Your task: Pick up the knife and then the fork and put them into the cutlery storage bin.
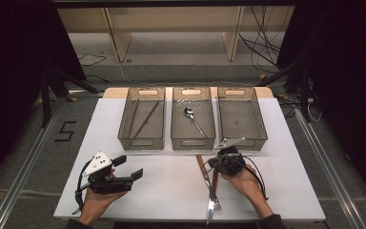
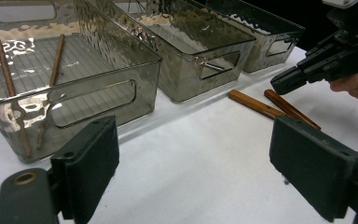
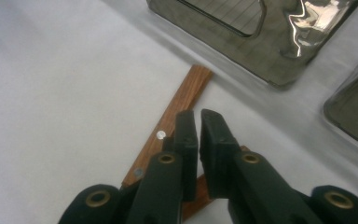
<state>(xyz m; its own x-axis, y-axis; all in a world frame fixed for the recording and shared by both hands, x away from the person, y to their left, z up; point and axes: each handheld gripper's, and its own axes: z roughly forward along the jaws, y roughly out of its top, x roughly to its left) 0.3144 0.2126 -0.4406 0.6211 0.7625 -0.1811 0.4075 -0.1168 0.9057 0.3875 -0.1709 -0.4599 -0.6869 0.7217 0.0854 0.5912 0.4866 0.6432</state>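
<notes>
High view: the right gripper [image 1: 218, 163] dips onto two wooden-handled pieces, a knife [image 1: 205, 183] and a fork [image 1: 214, 191], near the middle bin [image 1: 193, 141]. Left gripper view: left gripper [image 2: 193, 172] gapes wide, empty. Right gripper view: jaws nearly together above the handles; actual pinch hidden. Light, stiff, slim; grab mid-handle.
</notes>
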